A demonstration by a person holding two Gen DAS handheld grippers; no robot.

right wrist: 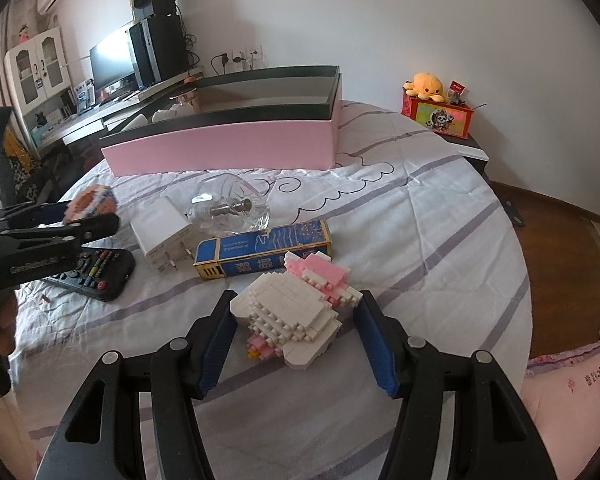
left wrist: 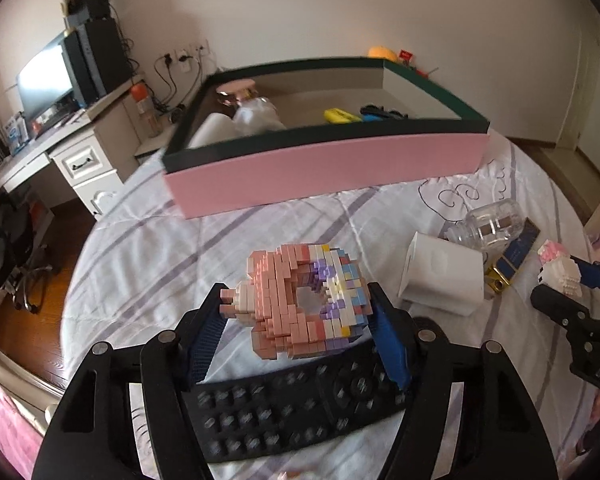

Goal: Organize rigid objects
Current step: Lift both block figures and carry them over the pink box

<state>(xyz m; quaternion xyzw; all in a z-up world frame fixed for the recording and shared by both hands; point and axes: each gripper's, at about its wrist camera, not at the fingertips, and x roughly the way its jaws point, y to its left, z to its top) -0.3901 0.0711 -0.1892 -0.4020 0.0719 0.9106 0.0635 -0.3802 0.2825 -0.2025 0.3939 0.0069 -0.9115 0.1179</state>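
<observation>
In the left wrist view, my left gripper point(left wrist: 298, 300) is shut on a pink doughnut-shaped brick model point(left wrist: 284, 300), its blue pads against both sides. The model hangs above a black remote point(left wrist: 300, 400). My right gripper point(right wrist: 296, 300) is shut on a white and pink brick figure point(right wrist: 292, 312) just over the bedspread. That figure point(left wrist: 560, 272) also shows at the right edge of the left wrist view. A pink box with a dark rim point(left wrist: 324, 172) lies open behind, holding a yellow item point(left wrist: 338, 115), a blue item and white objects.
On the striped bedspread lie a white charger point(right wrist: 160, 228), a clear glass bottle point(right wrist: 232, 204) and a blue carton point(right wrist: 260, 248). The pink box point(right wrist: 220, 148) stands further back. A desk with a monitor point(right wrist: 112, 60) stands left of the bed, and a red box with an orange plush point(right wrist: 436, 112) at the back right.
</observation>
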